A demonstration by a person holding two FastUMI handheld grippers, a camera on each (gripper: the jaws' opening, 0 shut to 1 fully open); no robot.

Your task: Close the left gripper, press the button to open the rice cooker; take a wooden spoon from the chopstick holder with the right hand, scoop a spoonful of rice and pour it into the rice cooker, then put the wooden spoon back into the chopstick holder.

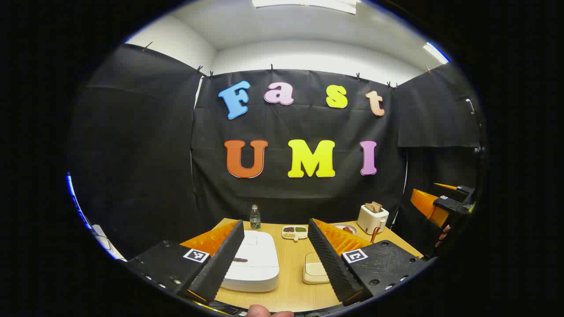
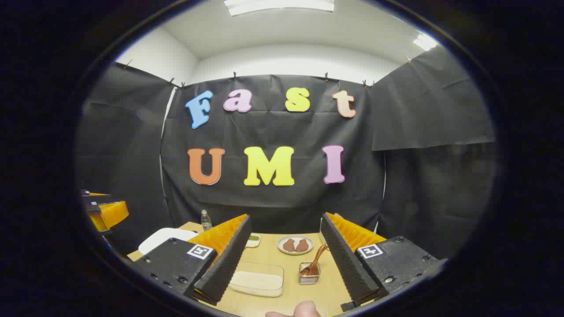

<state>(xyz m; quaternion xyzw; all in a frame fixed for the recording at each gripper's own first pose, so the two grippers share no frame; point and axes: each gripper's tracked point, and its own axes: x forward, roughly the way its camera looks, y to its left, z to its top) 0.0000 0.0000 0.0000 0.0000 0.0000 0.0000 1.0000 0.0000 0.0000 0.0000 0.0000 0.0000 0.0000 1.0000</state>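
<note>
With both the left gripper (image 1: 275, 257) and right gripper (image 2: 286, 257) held spread above the surface (image 1: 293, 281), the left fingers are best pressed together before the closed rice cooker (image 1: 253, 259), at seven o'clock, is pressed.

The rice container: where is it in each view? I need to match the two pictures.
Left gripper view: rice container sits low, right of centre, against the right finger, right of the rice cooker.
Right gripper view: rice container low, left of centre.
Shared landmark: the water bottle at the table's far edge.
</note>
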